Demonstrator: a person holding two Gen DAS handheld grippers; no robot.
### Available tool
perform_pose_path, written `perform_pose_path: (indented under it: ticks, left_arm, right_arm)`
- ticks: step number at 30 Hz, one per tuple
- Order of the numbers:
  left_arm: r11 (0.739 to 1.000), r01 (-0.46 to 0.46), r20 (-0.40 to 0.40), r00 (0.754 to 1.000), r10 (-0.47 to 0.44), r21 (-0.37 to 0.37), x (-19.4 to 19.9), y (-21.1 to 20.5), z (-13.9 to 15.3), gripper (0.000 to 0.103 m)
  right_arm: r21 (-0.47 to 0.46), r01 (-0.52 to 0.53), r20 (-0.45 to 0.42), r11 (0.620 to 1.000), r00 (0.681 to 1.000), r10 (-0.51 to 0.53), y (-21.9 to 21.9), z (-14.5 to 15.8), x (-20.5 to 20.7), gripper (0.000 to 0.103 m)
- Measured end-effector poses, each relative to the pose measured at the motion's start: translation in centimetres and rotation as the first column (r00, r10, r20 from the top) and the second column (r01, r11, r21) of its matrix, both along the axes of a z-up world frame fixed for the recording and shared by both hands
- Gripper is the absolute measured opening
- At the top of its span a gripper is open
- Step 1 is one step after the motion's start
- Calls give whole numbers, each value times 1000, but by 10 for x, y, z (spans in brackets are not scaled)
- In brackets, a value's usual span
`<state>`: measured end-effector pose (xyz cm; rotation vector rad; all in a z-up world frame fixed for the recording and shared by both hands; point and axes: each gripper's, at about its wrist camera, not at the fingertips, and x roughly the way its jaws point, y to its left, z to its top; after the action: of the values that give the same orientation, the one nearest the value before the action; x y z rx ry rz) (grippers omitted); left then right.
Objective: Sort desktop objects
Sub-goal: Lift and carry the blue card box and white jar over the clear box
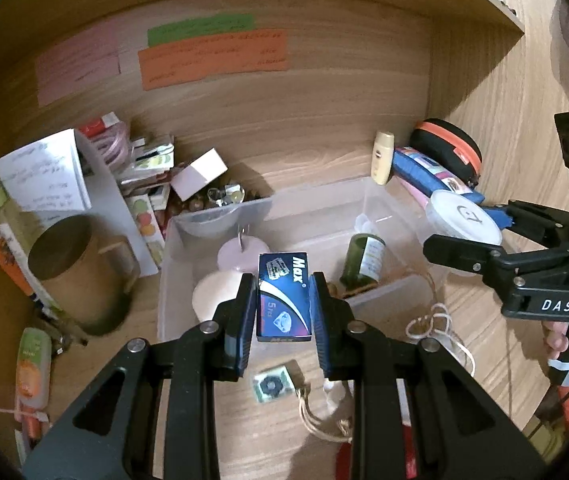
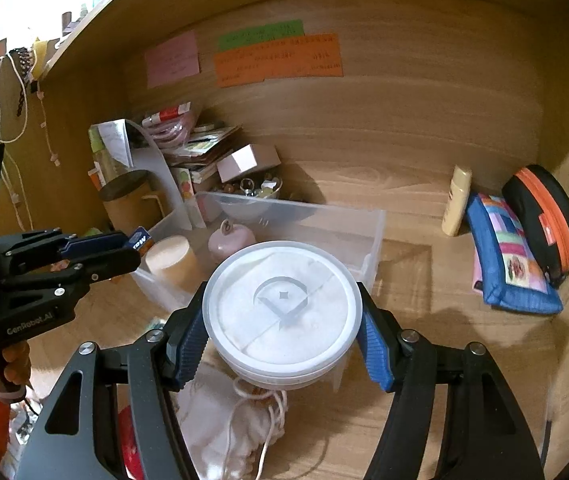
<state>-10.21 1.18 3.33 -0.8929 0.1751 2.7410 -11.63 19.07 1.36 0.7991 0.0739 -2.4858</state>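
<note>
My left gripper [image 1: 283, 304] is shut on a blue "Max" box [image 1: 283, 296] and holds it above the near wall of a clear plastic bin [image 1: 316, 208]. It shows from the side in the right wrist view [image 2: 132, 246]. My right gripper [image 2: 282, 332] is shut on a round white lidded tub [image 2: 282, 308], held above the desk in front of the bin [image 2: 372, 240]. That tub also shows in the left wrist view [image 1: 462, 216]. In the bin lie a pink round jar [image 1: 242, 254], a cream cylinder [image 1: 212, 296] and a green bottle [image 1: 364, 260].
A brown mug [image 1: 76, 276] and stacked papers and boxes [image 1: 144, 168] stand left of the bin. A cream bottle [image 2: 456, 200], a blue pouch [image 2: 508, 260] and a black-orange case [image 2: 540, 216] sit at the right. A white drawstring bag [image 2: 228, 424] and a small green packet [image 1: 274, 386] lie near me.
</note>
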Motion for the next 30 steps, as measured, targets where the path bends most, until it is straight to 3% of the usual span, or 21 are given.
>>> perform_pose_path:
  ticks: [8, 30]
  left_arm:
    - [999, 37, 37, 999, -37, 14, -26, 6, -6, 26]
    - [994, 106, 111, 988, -109, 37, -75, 12, -42, 26]
  right_arm:
    - [2, -1, 25, 1000, 1000, 1, -9, -4, -31, 62]
    - [161, -25, 68, 987, 998, 14, -55, -28, -88, 62]
